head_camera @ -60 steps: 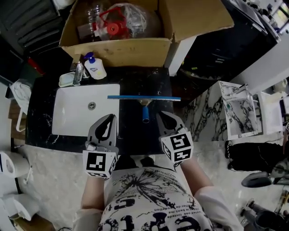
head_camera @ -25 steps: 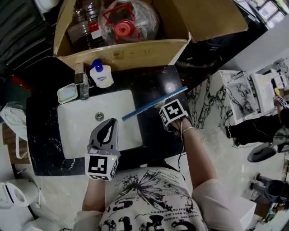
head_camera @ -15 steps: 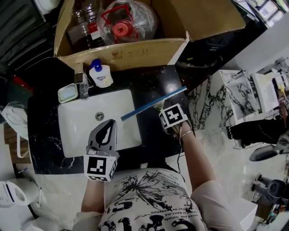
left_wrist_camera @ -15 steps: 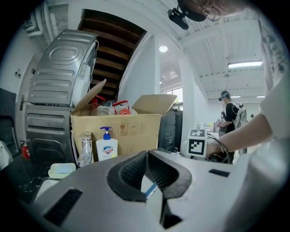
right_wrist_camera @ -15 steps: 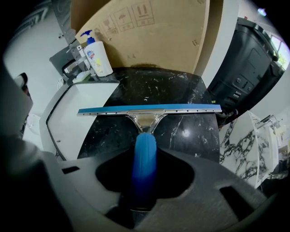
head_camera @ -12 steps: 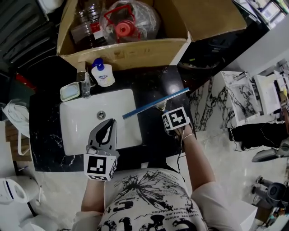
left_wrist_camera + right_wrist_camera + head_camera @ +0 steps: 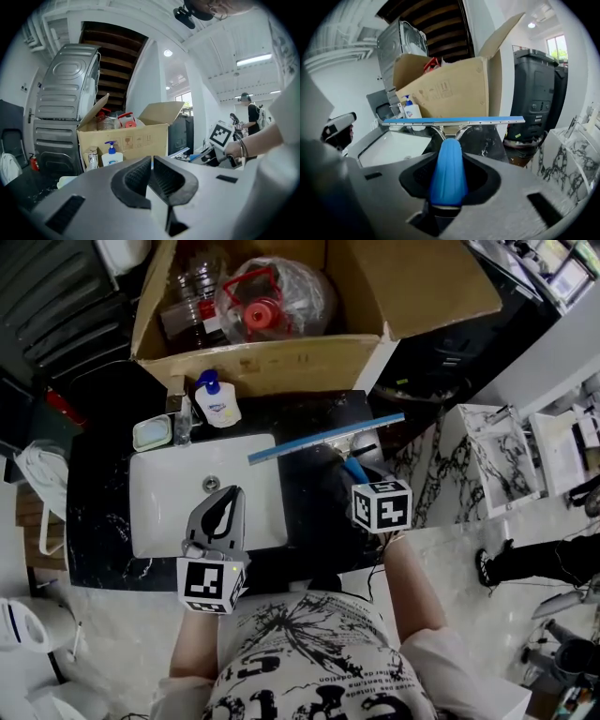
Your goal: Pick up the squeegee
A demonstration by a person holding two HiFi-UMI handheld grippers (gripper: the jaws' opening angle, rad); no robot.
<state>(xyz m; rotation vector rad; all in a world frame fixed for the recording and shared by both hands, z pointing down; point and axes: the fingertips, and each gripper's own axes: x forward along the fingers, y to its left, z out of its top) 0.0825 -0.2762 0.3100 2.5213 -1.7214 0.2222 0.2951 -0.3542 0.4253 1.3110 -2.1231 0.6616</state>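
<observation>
Gripping one squeegee (image 7: 452, 121) by its ribbed blue handle, the right gripper (image 7: 447, 180) holds it above the black marble counter's (image 7: 103, 474) right edge: one long straight blade on a metal frame. The left gripper (image 7: 152, 176) hovers over the white sink (image 7: 164, 512) — jaws pressed together, empty.

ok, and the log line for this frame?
stage: squeegee in hand | right gripper: shut on handle, blade above counter | left gripper: shut, empty, over sink
</observation>
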